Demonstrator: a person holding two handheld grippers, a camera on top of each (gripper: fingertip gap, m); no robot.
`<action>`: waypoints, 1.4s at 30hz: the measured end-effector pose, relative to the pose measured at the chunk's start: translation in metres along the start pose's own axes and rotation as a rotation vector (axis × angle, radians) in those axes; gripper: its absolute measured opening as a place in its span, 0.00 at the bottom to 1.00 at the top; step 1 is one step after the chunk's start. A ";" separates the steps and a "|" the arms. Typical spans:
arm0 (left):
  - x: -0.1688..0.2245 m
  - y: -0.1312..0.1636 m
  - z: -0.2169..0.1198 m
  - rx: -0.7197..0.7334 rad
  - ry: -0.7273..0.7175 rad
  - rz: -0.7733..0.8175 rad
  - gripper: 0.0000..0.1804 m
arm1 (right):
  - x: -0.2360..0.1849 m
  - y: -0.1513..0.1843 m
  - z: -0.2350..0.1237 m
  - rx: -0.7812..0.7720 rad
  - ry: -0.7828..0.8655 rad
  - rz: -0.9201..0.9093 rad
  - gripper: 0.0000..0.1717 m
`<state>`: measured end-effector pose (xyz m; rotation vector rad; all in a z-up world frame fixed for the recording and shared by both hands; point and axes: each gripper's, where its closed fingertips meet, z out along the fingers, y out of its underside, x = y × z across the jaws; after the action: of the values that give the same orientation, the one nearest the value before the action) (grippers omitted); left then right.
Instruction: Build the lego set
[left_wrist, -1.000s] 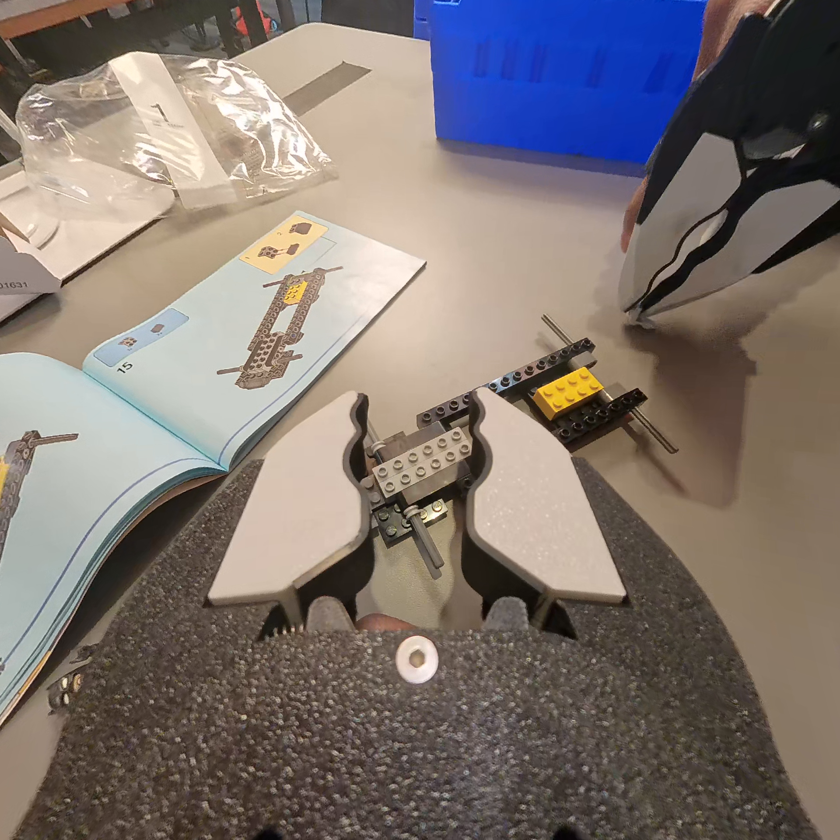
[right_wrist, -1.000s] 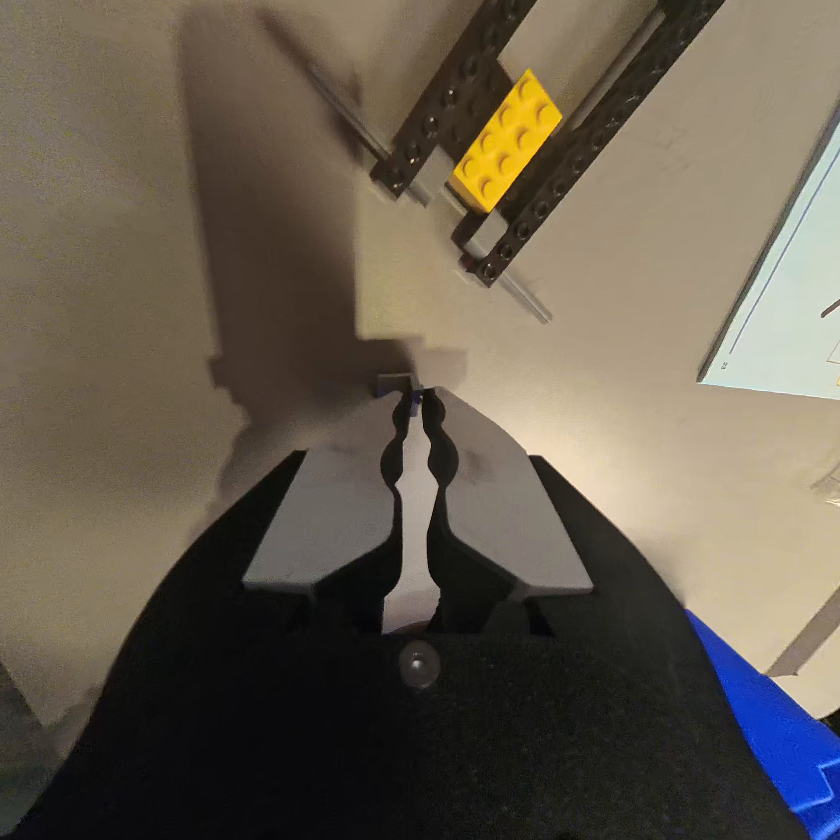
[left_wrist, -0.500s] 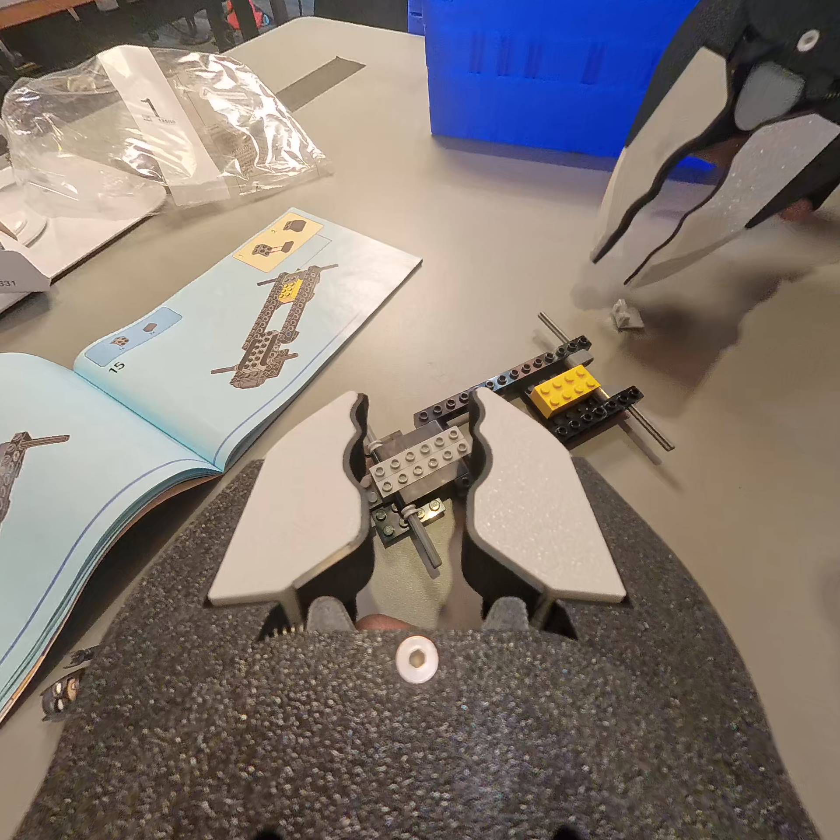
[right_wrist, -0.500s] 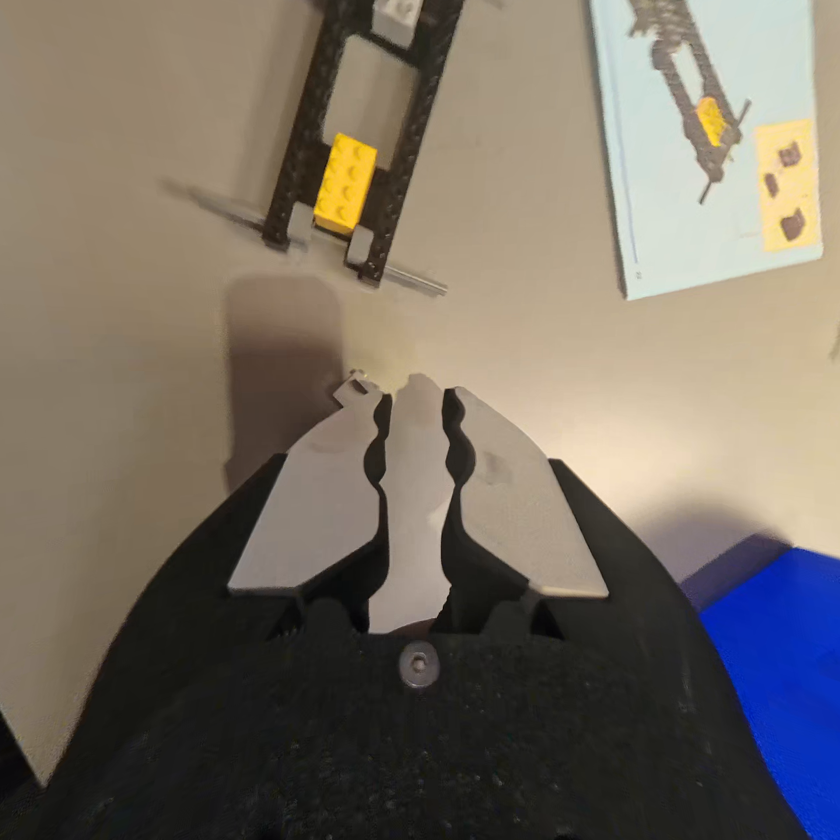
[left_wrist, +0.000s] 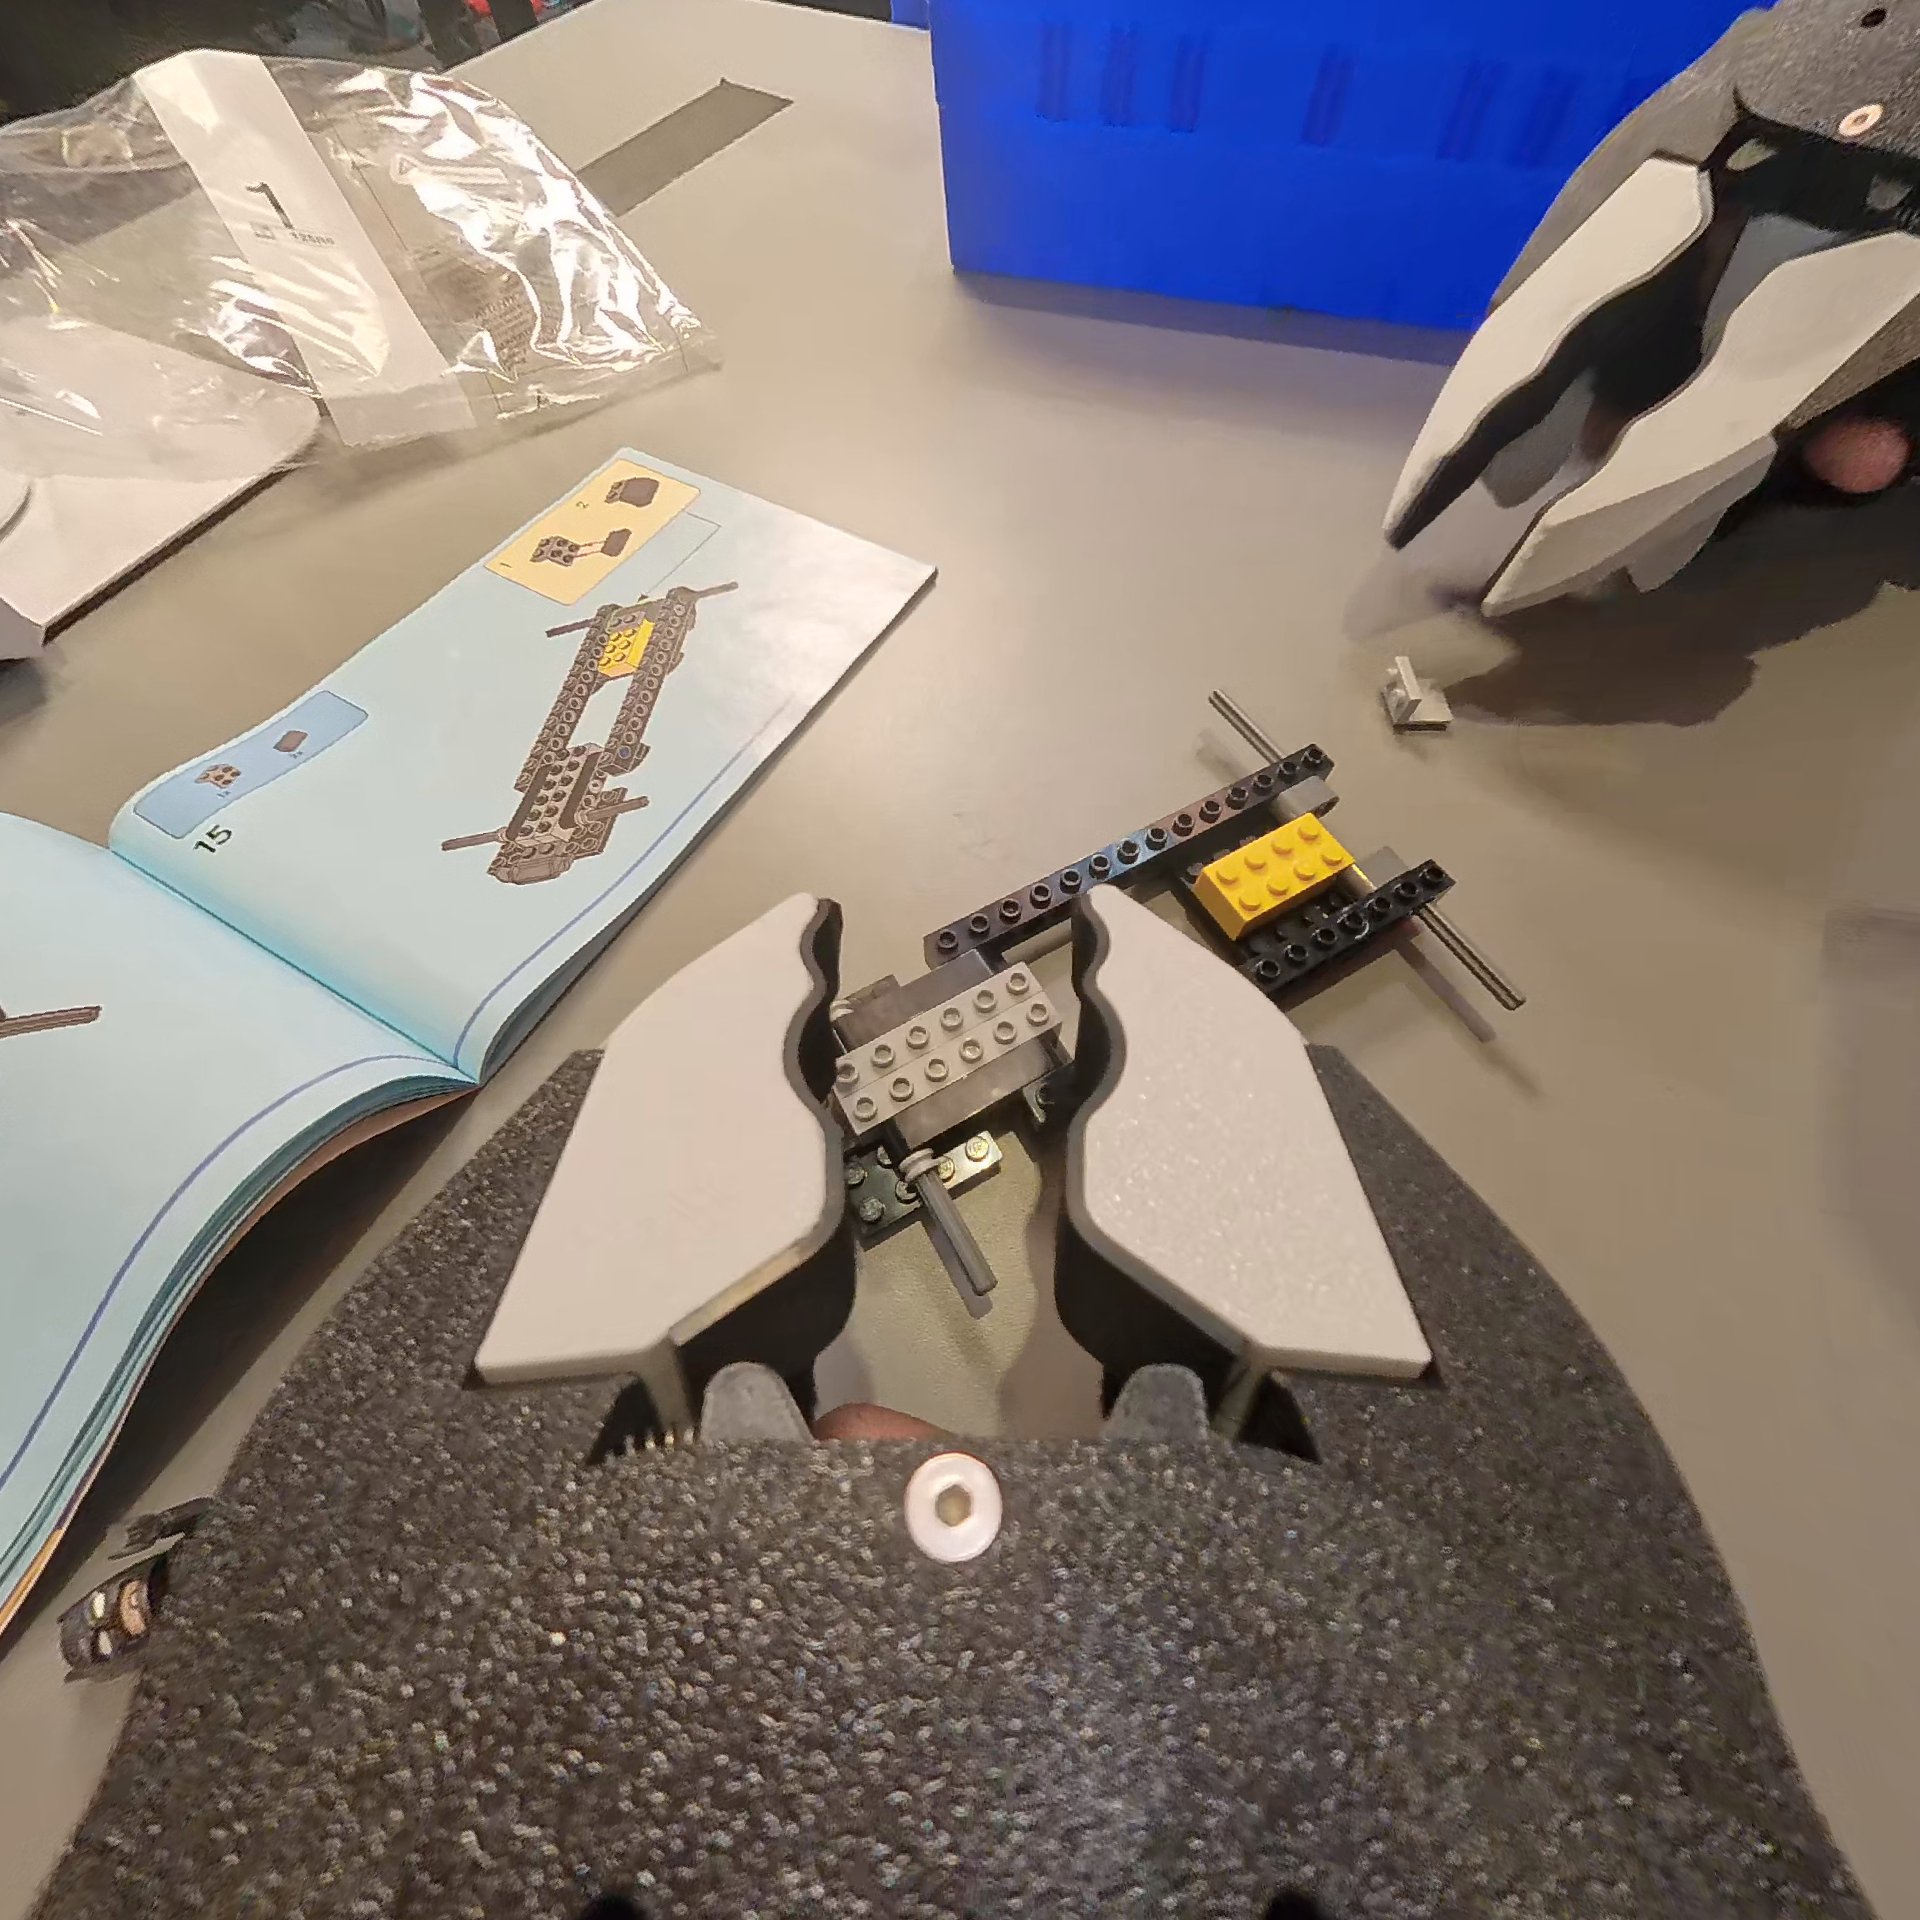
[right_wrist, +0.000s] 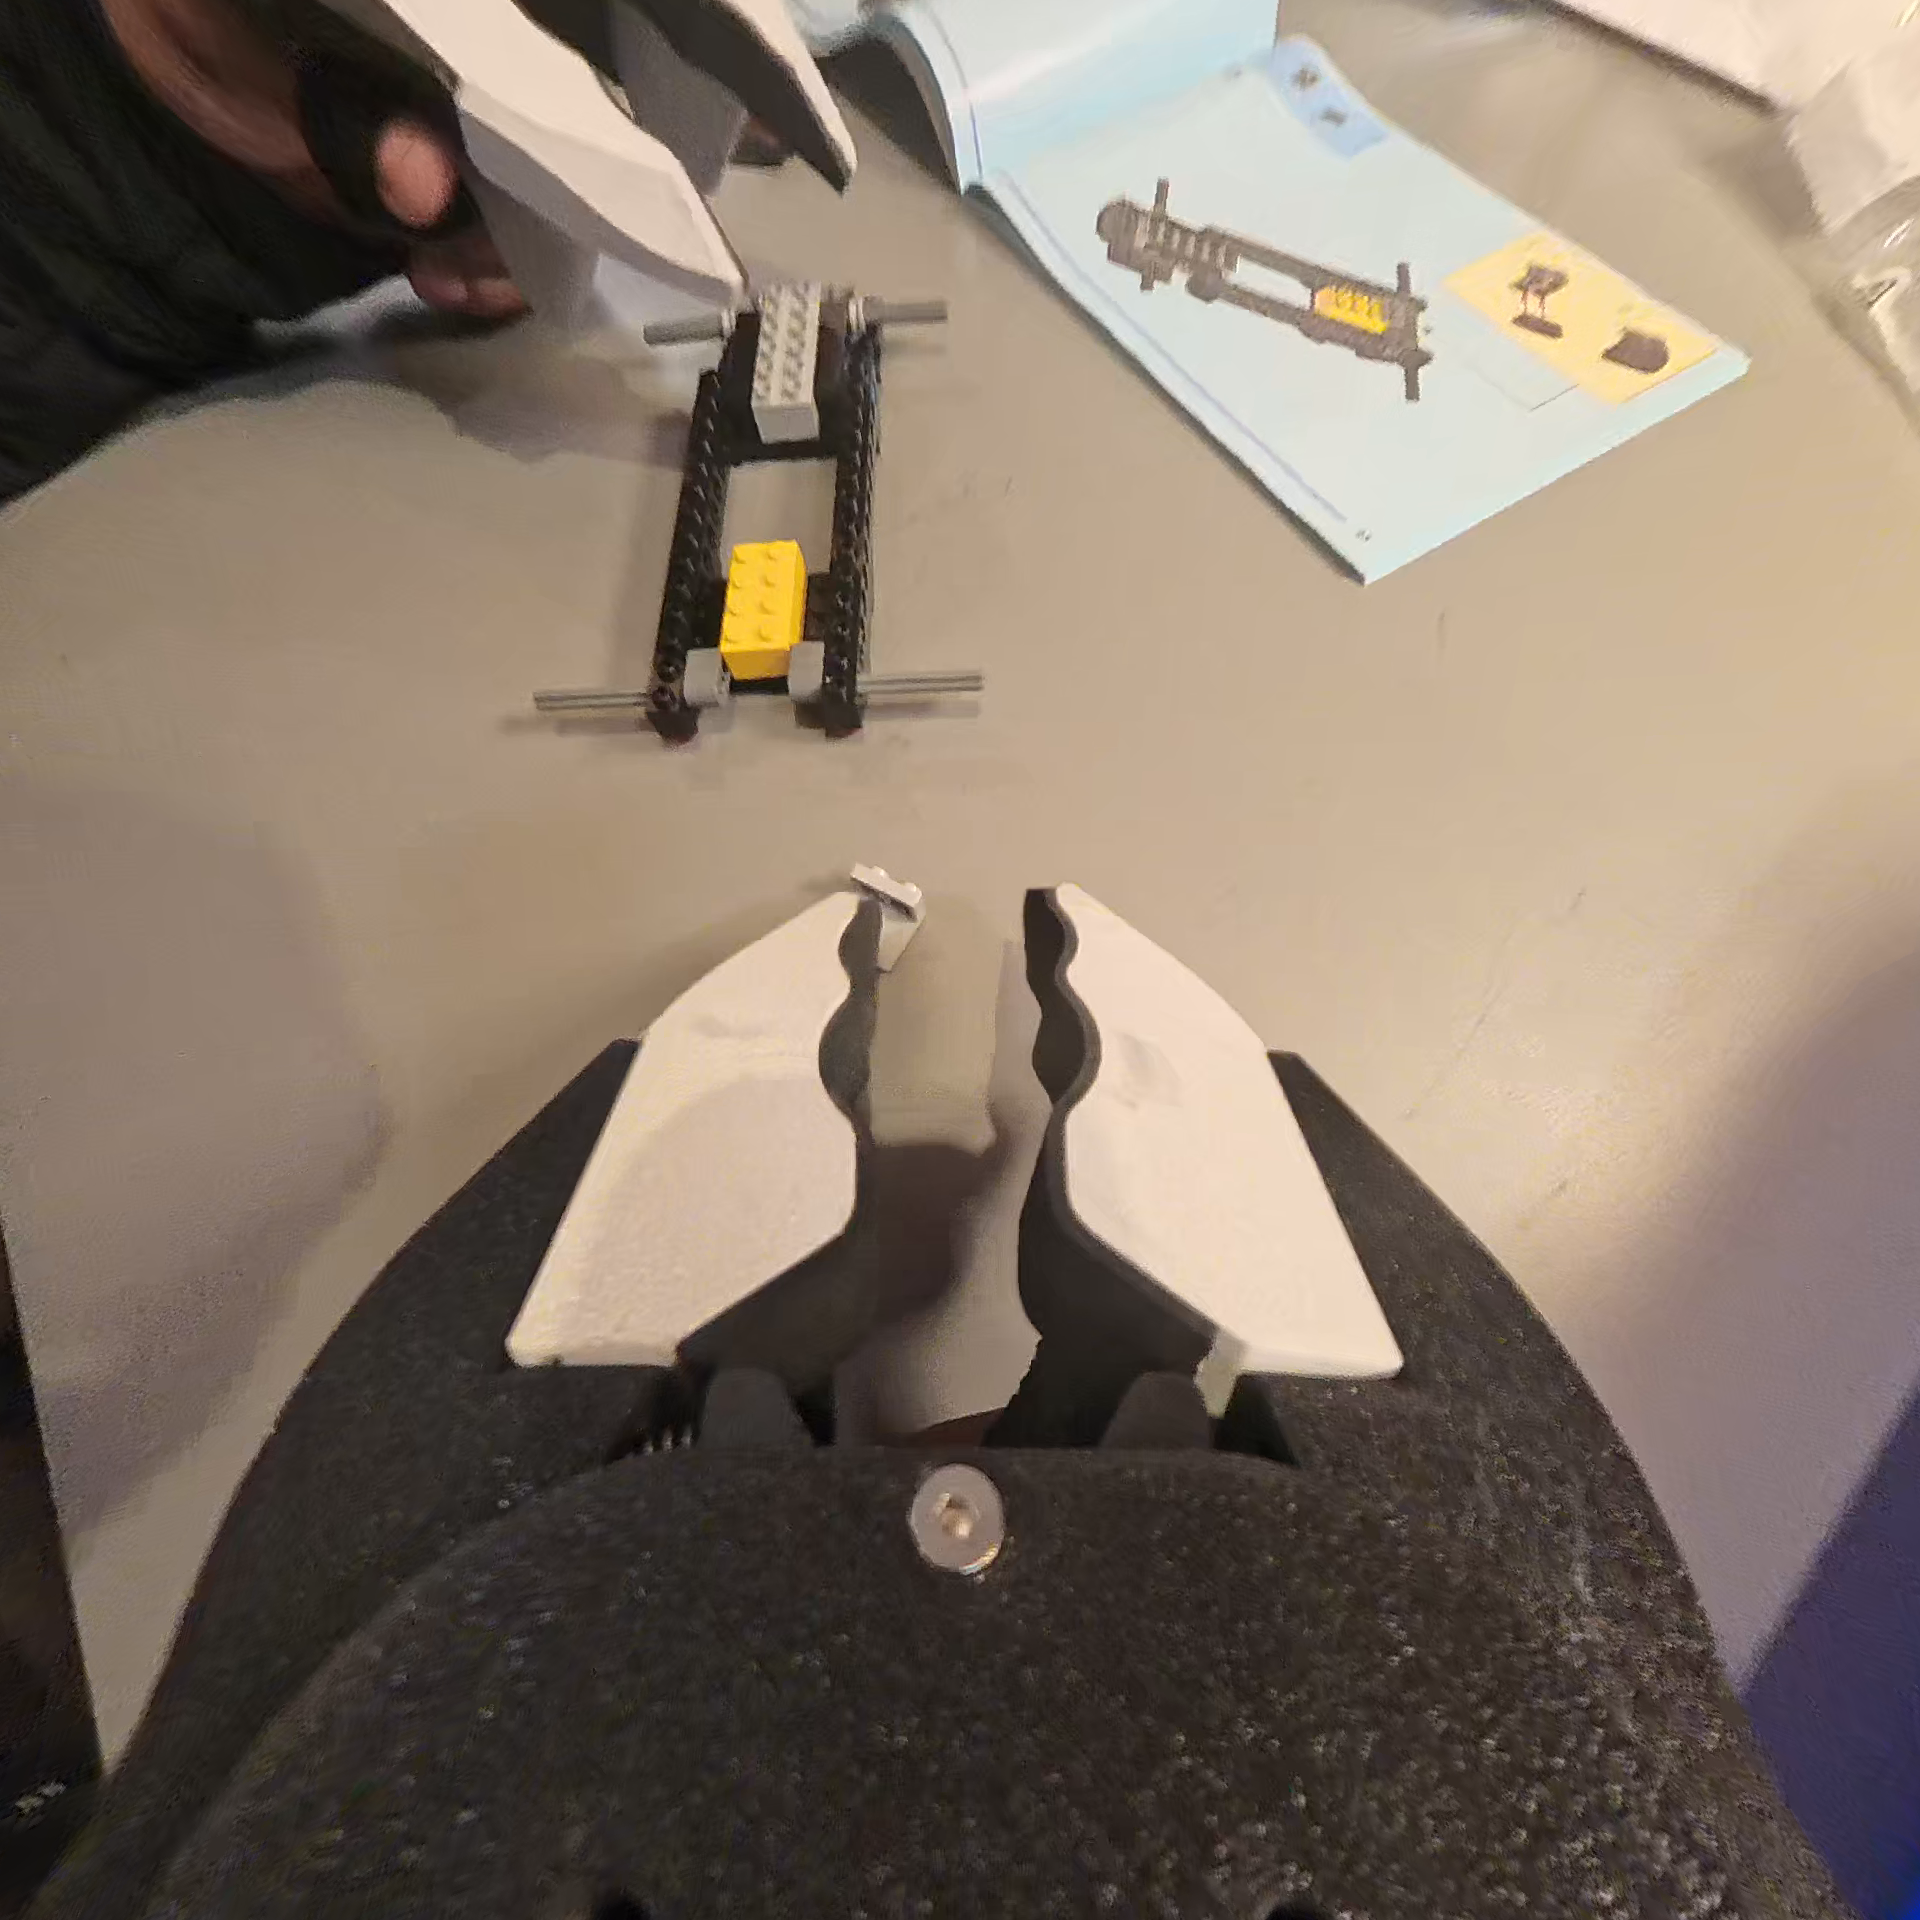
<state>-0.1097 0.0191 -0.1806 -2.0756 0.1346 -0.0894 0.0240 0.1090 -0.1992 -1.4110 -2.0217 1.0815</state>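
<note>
A brick model of black beams (left_wrist: 1122, 868) with grey axles, a yellow brick (left_wrist: 1273, 873) and a grey studded plate (left_wrist: 951, 1044) lies on the grey table. My left gripper (left_wrist: 956, 914) is shut on the model's grey-plate end, one pad on each side. It also shows in the right wrist view (right_wrist: 790, 234) at the model's far end. My right gripper (right_wrist: 940, 904) is open and empty. A small light grey piece (right_wrist: 888, 914) lies on the table by its left fingertip. In the left wrist view the piece (left_wrist: 1415, 698) lies just below the right gripper (left_wrist: 1449, 571).
An open light blue instruction booklet (left_wrist: 520, 790) lies left of the model. A clear plastic bag (left_wrist: 312, 260) lies behind it. A blue bin (left_wrist: 1247, 156) stands at the back. A small dark part (left_wrist: 114, 1621) lies by the booklet's near edge. A hand (right_wrist: 416, 208) holds the left gripper. Spacing between my two grippers at the tips: around 15 centimeters. About 6 centimeters separates my left fingertips from the yellow brick (left_wrist: 1273, 873). The right camera catches it too, in the right wrist view (right_wrist: 753, 580).
My right gripper was shut on the small grey piece on the table; it has opened, let the piece go and drawn back. The left gripper and the model have stayed in place.
</note>
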 end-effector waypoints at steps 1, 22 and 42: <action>-0.001 0.000 0.000 -0.003 0.001 -0.010 0.24 | 0.000 -0.002 -0.002 0.016 -0.007 0.006 0.16; -0.034 -0.001 0.015 -0.046 -0.138 -0.065 0.24 | 0.047 -0.017 0.007 0.028 0.277 -0.259 0.29; -0.021 -0.001 0.016 -0.051 -0.074 0.000 0.24 | 0.044 -0.046 -0.093 0.134 0.416 -0.113 0.29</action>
<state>-0.1281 0.0360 -0.1880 -2.1266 0.0922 -0.0086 0.0488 0.1737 -0.1100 -1.3084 -1.6768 0.7822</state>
